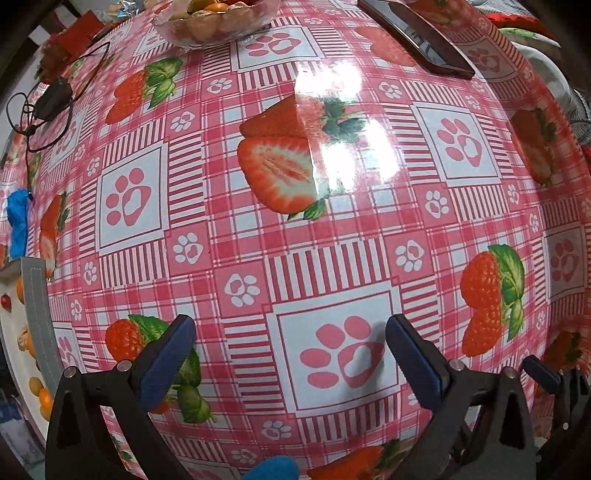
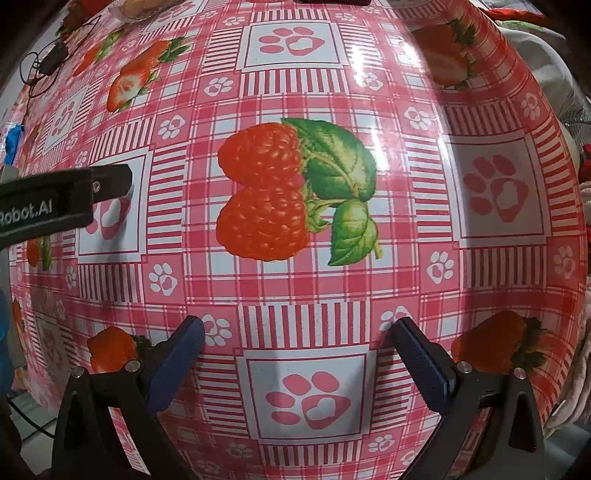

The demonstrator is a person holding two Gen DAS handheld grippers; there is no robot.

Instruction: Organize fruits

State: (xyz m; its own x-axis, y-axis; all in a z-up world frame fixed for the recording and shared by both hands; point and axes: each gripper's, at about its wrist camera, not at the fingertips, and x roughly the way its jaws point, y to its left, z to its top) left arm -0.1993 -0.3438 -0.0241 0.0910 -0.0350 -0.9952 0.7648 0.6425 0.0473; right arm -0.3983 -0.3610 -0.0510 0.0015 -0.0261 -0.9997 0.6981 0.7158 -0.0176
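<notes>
A clear glass bowl (image 1: 218, 26) with several orange and tan fruits stands at the far edge of the table, left of centre; a corner of it shows in the right wrist view (image 2: 135, 9). My left gripper (image 1: 290, 328) is open and empty over the pink strawberry-print tablecloth (image 1: 295, 236), far from the bowl. My right gripper (image 2: 297, 328) is open and empty over the same cloth (image 2: 295, 295). The left gripper's body (image 2: 62, 201) shows at the left of the right wrist view. One finger (image 1: 541, 373) of the right gripper shows at the lower right of the left wrist view.
A dark phone (image 1: 417, 37) lies at the far right of the table. A small black device with a cable (image 1: 51, 99) lies at the far left. A blue object (image 1: 18, 218) and a fruit-printed cloth (image 1: 26, 332) sit at the left edge.
</notes>
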